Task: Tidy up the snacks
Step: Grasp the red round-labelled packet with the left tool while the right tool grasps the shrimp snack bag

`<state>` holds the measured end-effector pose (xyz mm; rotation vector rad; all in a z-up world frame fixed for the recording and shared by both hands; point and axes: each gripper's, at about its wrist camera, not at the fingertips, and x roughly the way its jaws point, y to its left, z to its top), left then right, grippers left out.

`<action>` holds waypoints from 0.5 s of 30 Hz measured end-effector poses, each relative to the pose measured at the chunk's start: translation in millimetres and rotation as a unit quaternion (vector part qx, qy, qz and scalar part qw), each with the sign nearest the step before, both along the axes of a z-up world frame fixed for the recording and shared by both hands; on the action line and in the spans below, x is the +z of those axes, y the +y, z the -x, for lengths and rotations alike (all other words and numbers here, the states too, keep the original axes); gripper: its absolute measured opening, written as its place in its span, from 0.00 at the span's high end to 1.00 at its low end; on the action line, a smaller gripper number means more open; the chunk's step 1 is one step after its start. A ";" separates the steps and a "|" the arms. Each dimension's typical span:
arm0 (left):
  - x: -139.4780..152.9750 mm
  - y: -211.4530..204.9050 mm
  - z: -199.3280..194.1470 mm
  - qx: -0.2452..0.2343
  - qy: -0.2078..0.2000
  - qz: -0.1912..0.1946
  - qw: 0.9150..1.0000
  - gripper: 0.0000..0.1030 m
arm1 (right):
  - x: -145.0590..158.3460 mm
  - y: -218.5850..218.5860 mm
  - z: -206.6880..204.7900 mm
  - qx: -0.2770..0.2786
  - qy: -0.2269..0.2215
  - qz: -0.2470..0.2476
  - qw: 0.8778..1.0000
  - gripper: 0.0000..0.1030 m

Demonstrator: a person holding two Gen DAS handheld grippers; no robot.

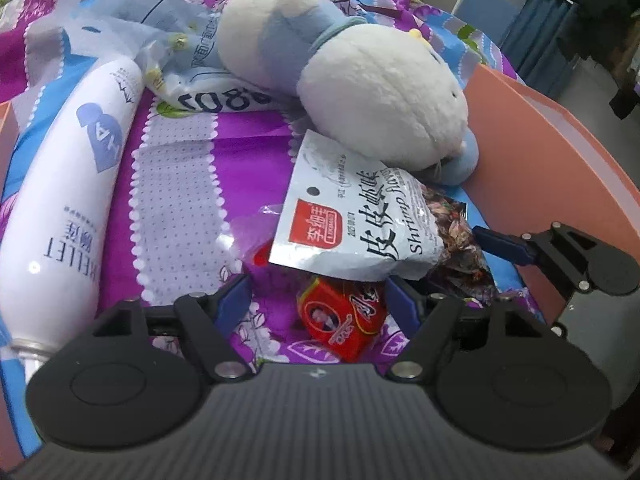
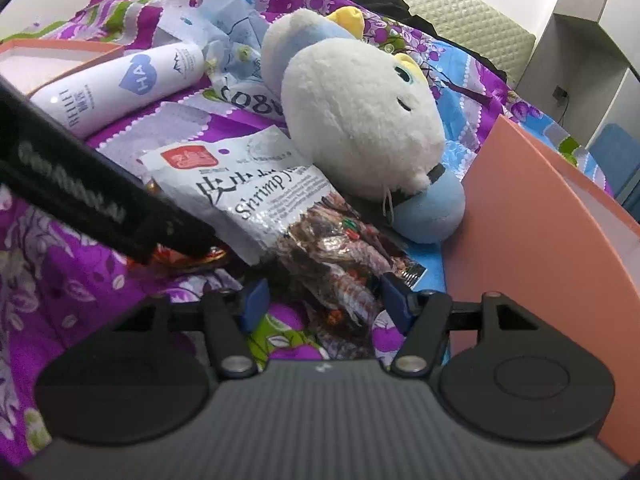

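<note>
Two handheld grippers work low over a purple floral bedspread (image 1: 248, 168) strewn with snacks and toys. The left gripper (image 1: 320, 300) points forward and downward, its blue-padded fingers (image 1: 236, 300) spread wide apart, with a small red foil-wrapped candy packet (image 1: 344, 316) lying on the cloth between them and touching neither pad. Just beyond, toward 12 o'clock, the white-and-silver shrimp-flavour snack bag with a clear window (image 1: 352, 224) overlaps the far edge of the candy.

The right gripper (image 2: 324, 304) also angles down at the bedding, fingers (image 2: 394, 300) parted, straddling the near, see-through end of the same shrimp bag (image 2: 256, 196) without closing on it; whether either pad touches the wrapper cannot be told. In the left wrist view the right gripper appears at 3 o'clock (image 1: 516, 248), its blue tip against the bag's clear end. In the right wrist view, the left tool's black body (image 2: 80, 196) crosses from 9 o'clock.

A white-and-blue plush toy (image 1: 360, 88) lies at 12 o'clock, resting against the bag's far edge. A white cylindrical spray bottle with a blue heart label (image 1: 80, 184) lies on its side at 9 o'clock. A salmon-pink cardboard box wall (image 1: 560, 168) stands at 3 o'clock.
</note>
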<state>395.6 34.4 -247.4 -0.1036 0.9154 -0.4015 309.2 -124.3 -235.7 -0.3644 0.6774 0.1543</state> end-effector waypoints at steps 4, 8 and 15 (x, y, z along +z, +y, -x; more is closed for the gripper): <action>-1.9 -8.6 5.0 -0.002 -0.018 -0.029 0.999 0.32 | -1.4 1.4 0.1 0.003 0.005 -0.009 1.000 0.56; -1.6 -10.7 6.2 0.005 -0.023 -0.020 1.000 0.53 | 0.8 1.7 0.6 -0.001 0.003 -0.015 1.000 0.67; 7.9 0.1 7.4 0.047 -0.008 0.016 0.999 0.80 | 14.6 -5.4 6.6 -0.009 0.013 -0.044 0.999 0.77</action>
